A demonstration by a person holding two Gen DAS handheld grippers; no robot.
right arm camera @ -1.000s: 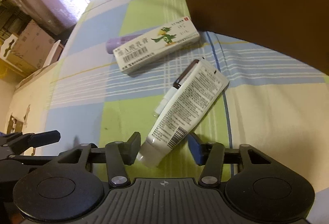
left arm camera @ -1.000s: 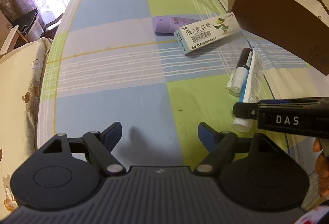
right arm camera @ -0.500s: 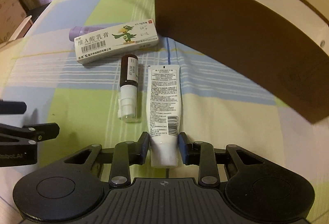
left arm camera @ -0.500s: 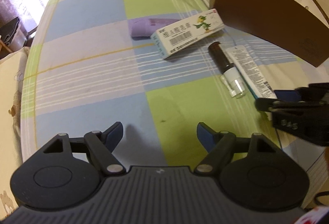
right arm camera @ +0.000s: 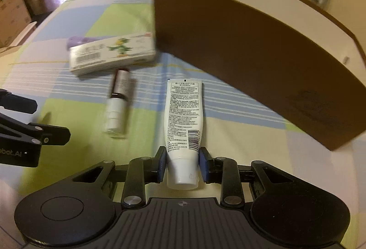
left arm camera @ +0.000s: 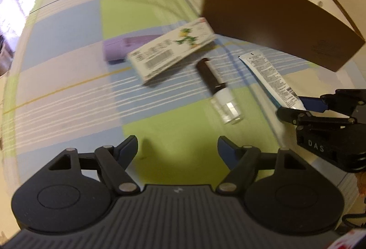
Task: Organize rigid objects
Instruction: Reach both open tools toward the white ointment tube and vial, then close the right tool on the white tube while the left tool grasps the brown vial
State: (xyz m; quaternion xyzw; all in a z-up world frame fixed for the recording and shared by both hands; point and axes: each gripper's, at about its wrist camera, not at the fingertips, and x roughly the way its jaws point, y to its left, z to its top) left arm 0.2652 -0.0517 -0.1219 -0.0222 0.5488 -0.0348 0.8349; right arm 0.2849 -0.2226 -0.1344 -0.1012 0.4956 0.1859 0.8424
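White tube (right arm camera: pixel 184 112) sits pinched in the downward-tilted right gripper (right arm camera: pixel 182 165); left gripper (left arm camera: pixel 177 148), empty, is closing.

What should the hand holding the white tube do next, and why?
Probably lift it and carry it over the wall of the brown box. The right gripper already pinches the white tube near its cap, while its far end lies on the cloth pointing at the box.
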